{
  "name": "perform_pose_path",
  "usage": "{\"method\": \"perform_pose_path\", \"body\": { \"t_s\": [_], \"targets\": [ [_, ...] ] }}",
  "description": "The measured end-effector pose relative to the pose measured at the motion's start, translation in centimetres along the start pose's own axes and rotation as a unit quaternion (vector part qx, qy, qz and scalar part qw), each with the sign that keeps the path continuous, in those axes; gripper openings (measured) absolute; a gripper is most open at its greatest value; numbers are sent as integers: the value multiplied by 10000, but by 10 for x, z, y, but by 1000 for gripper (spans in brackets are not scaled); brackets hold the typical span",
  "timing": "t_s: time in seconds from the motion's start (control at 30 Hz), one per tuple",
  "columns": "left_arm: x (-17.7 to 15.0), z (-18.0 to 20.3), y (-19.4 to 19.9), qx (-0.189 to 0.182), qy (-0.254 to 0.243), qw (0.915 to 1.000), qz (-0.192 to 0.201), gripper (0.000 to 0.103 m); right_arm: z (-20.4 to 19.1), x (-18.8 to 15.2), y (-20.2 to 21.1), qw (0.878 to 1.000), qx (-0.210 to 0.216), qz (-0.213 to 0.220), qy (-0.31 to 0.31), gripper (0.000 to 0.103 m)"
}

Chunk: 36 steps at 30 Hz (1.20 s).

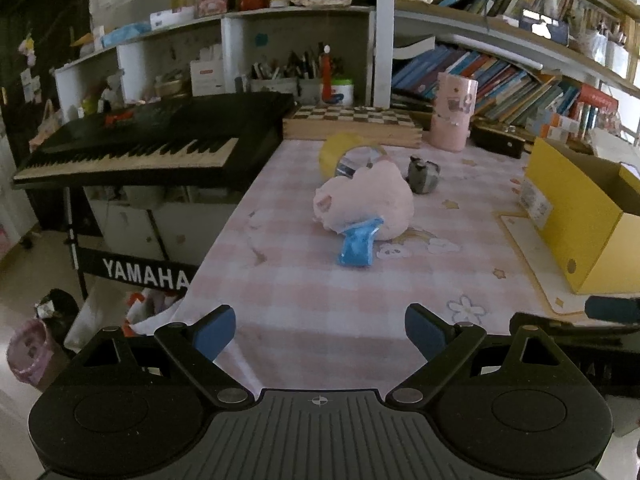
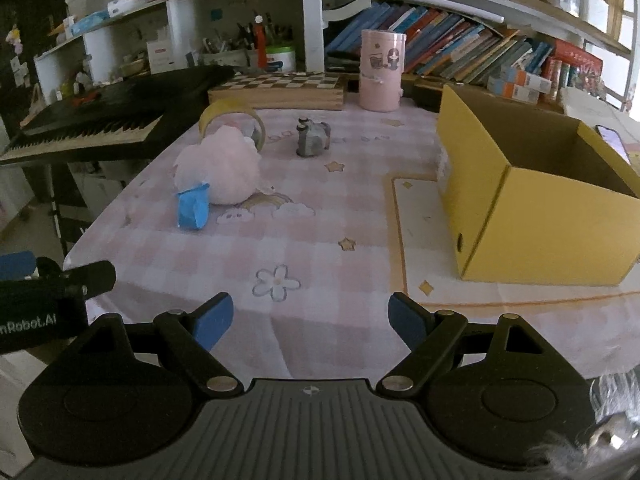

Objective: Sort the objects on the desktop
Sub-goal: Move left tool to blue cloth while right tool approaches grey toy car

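Note:
A pink plush toy [image 1: 366, 200] [image 2: 222, 168] lies mid-table, with a blue packet [image 1: 357, 244] [image 2: 193, 208] leaning against its near side. Behind it a yellow tape roll [image 1: 344, 152] [image 2: 232, 114] stands on edge, and a small grey figurine [image 1: 423, 174] [image 2: 313, 139] sits to its right. An open yellow cardboard box [image 1: 580, 216] [image 2: 536, 208] stands at the right. My left gripper [image 1: 320, 334] is open over the table's near edge, nothing between its blue pads. My right gripper [image 2: 310, 322] is open too, empty, well short of the objects. The left gripper's fingertip [image 2: 18, 264] shows at the right wrist view's left edge.
A black Yamaha keyboard [image 1: 140, 148] stands left of the table [image 1: 320, 288]. A chessboard box [image 1: 352, 122] and a pink canister [image 1: 454, 114] [image 2: 380, 70] sit at the back, below shelves of books. A phone [image 2: 610, 140] lies beyond the box. Bins [image 1: 30, 354] stand on the floor at the left.

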<state>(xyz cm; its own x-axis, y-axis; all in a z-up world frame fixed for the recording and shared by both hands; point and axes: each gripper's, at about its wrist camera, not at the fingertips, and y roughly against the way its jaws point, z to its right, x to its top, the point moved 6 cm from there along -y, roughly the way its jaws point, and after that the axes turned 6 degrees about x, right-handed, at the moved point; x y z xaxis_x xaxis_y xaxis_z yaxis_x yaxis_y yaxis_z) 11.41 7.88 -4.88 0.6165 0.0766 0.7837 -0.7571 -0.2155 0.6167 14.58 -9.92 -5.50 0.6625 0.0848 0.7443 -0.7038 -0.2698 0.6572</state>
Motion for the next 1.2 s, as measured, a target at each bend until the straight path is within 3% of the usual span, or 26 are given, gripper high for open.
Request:
{"method": "perform_pose_path", "body": {
  "t_s": [0.63, 0.7, 0.87, 1.2],
  "targets": [
    [35, 33, -73, 158, -51, 9995, -257, 92, 28, 70, -77, 9994, 303, -71, 164, 84],
    [36, 37, -81, 122, -87, 9994, -319, 88, 30, 76, -83, 9993, 325, -70, 178, 84],
    [40, 47, -103, 104, -179, 9984, -527, 64, 35, 93, -100, 9991, 374, -16, 172, 84],
    [44, 58, -135, -31, -230, 9965, -807, 37, 43, 116, -134, 9984, 474, -141, 255, 84]
  ]
}}
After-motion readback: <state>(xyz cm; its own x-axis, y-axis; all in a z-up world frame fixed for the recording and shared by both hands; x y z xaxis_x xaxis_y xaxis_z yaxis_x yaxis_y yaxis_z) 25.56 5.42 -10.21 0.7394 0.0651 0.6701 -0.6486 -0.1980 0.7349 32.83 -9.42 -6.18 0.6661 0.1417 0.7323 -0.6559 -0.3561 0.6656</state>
